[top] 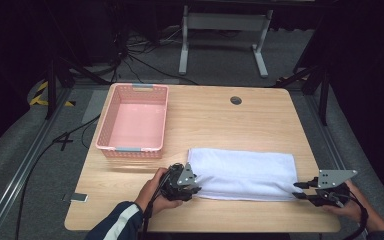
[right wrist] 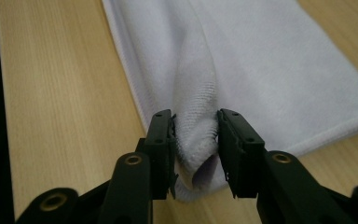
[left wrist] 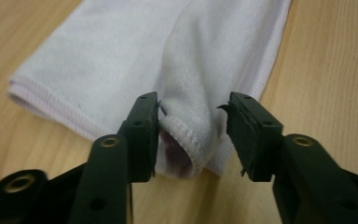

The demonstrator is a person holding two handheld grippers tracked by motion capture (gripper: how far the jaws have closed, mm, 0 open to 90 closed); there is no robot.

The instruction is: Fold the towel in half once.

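Note:
A white towel point(top: 245, 172) lies folded into a long band on the wooden table point(top: 220, 115), near its front edge. My left gripper point(top: 196, 189) is at the towel's front-left corner. In the left gripper view a raised fold of towel point(left wrist: 186, 121) stands between the jaws of the left gripper point(left wrist: 193, 105); it brushes one pad, a gap shows at the other, so it is open. My right gripper point(top: 300, 190) is at the front-right corner. A loose, rounded ridge of towel point(right wrist: 196, 135) fills the gap of the right gripper point(right wrist: 196, 116), unpinched, jaws apart.
An empty pink basket point(top: 132, 149) stands at the back left of the table. A round cable hole point(top: 236, 100) sits near the far edge. A small grey object point(top: 76, 197) lies at the front-left corner. Bare wood stretches behind the towel.

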